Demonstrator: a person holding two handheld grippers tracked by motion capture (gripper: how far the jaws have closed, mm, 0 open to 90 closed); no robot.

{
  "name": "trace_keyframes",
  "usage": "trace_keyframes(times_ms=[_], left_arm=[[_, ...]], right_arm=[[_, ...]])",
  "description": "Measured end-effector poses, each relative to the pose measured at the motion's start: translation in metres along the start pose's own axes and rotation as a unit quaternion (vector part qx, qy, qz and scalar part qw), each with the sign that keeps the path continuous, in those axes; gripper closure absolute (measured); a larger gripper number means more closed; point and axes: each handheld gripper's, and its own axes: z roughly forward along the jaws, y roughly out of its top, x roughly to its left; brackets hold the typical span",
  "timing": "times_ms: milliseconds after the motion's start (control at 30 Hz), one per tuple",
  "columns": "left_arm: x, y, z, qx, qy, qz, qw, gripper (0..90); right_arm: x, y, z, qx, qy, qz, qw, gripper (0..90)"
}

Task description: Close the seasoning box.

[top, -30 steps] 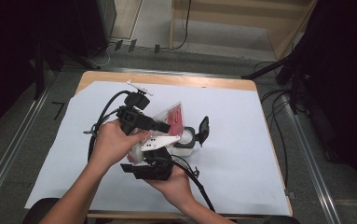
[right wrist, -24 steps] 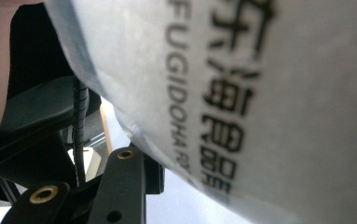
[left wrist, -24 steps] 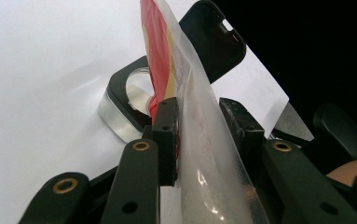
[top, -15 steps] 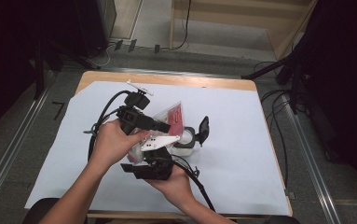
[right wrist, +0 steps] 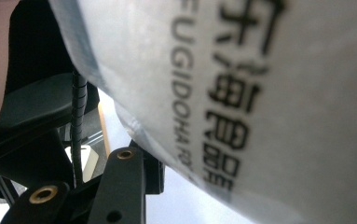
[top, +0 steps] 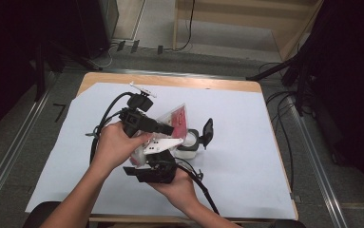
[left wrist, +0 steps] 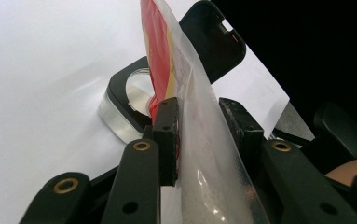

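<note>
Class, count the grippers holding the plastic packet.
2. The left gripper is clamped on the packet above the open container; the right gripper holds its lower end.

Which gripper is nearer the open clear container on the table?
Left. The left gripper, clamped on the bag, reaches beside the container; the right gripper sits nearer the person.

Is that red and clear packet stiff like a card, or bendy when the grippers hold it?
Probably bendy: the packet curves where the left gripper pinches it. It looks like thin, shiny plastic film, so likely light and maybe slippery. Its top stands above the small open container, so it may flop if let go.
</note>
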Motion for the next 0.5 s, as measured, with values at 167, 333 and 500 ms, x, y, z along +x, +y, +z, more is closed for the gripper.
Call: trace_keyframes(times_ms=[167,333,500], left_arm=[[-0.0004,0.0002,0.0001,-0.001,0.000,0.000,1.0000,69.8],[-0.0017,0.0006,0.0004,0.000,0.001,0.004,1.0000,69.9],[-0.0021,0.0007,0.0008,-0.001,0.001,0.005,1.0000,70.0]], right_arm=[[-0.0001,-0.0001,0.0000,-0.001,0.000,-0.001,1.0000,62.6],[-0.0001,-0.0007,0.0001,-0.005,-0.002,-0.005,1.0000,62.6],[-0.0004,-0.0010,-0.0002,-0.005,-0.001,-0.011,0.9999,62.5]])
